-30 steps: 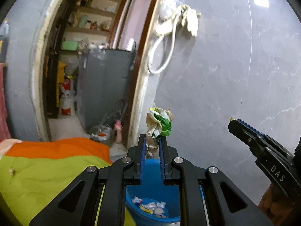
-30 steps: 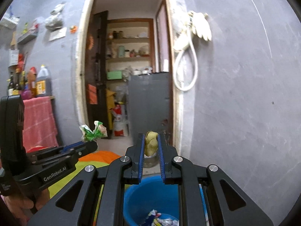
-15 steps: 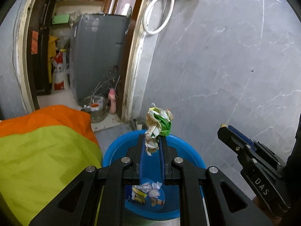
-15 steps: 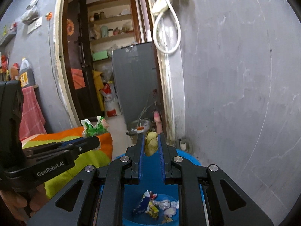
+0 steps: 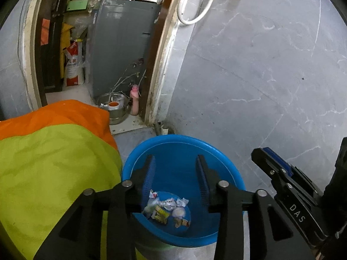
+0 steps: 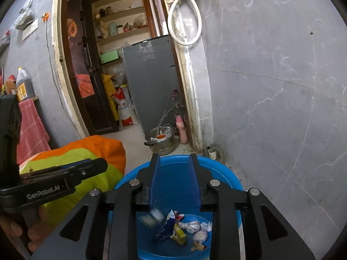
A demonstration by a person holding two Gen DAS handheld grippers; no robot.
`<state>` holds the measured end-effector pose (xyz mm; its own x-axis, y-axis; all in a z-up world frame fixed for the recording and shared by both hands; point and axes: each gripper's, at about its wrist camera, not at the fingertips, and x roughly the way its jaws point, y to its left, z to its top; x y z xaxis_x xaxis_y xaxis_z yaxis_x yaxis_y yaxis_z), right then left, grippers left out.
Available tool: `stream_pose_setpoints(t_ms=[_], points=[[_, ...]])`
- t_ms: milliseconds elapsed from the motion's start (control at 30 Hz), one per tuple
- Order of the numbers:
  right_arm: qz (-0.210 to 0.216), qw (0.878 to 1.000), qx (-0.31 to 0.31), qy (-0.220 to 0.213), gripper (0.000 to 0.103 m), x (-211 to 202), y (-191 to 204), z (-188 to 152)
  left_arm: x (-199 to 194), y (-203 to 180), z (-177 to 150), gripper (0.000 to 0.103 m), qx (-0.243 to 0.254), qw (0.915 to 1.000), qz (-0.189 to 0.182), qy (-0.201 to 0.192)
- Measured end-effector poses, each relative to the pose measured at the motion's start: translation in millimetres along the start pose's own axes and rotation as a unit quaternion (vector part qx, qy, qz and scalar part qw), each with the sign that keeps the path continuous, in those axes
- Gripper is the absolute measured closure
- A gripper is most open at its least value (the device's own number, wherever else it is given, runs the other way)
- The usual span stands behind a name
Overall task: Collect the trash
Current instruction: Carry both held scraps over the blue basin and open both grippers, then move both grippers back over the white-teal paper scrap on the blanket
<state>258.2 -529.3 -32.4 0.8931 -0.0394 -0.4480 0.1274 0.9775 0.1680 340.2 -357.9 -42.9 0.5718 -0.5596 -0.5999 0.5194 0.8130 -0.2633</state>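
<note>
The left gripper (image 5: 175,173) hung directly over the blue bucket (image 5: 225,162), its jaws spread wide with nothing between them, a pose that suits letting go above the opening so whatever is released falls inside. The right gripper (image 6: 173,177) was poised the same way over the bucket (image 6: 229,177), jaws parted about as far and holding nothing. A blurred pale scrap (image 6: 151,215) showed just below its left finger, at about seven o'clock from the fingertips; the blur suggests it was falling, though that is a judgement.

On the bucket's floor lay the trash (image 5: 167,209): crumpled white paper, a yellow wrapper, a small round white piece and some brown bits, gathered loosely around the middle. Seen from the right wrist, the same pile (image 6: 186,230) also held a blue-and-white wrapper.

At nine o'clock from the bucket, touching or nearly touching its rim, lay a green and orange blanket (image 5: 54,156). Farther off, at about eleven o'clock, a steel pot (image 5: 113,108) stood on the doorstep with a pink bottle (image 5: 134,101) just beside it. Behind them stood a grey cabinet (image 5: 121,43), and a white hose (image 5: 195,4) hung on the wall at twelve o'clock.
</note>
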Motion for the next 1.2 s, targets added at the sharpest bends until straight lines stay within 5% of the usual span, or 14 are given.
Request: stream_pose_setpoints(t_ms=[200, 333, 433, 533, 767, 1200], points=[[-0.003, 1.000, -0.005, -0.014, 0.067, -13.8, 4.0, 7.6, -22.1, 10.8, 2.7, 0.045, -0.010, 0.9997, 0.010, -0.022], [-0.004, 1.000, -0.011, -0.028, 0.055, -28.6, 9.2, 12.7, -45.5, 18.6, 3.7, 0.014, -0.021, 0.9981, 0.026, -0.052], [-0.003, 0.999, -0.017, -0.034, 0.046, -39.1, 15.6, 17.8, -64.9, 26.2, 4.5, 0.006, -0.028, 0.9960, 0.035, -0.077], [-0.004, 0.999, -0.018, -0.045, 0.026, -50.1, 21.4, 19.9, -88.3, 33.9, 4.2, 0.003, -0.027, 0.9921, 0.060, -0.107], [0.003, 0.998, -0.017, -0.060, 0.001, -72.6, 34.0, 25.0, -138.3, 49.0, -6.4, 0.002, -0.014, 0.9832, 0.101, -0.152], [0.023, 0.997, -0.034, -0.065, 0.000, -102.7, 77.1, 22.3, -204.8, 64.1, -31.0, 0.002, -0.006, 0.9729, 0.144, -0.181]])
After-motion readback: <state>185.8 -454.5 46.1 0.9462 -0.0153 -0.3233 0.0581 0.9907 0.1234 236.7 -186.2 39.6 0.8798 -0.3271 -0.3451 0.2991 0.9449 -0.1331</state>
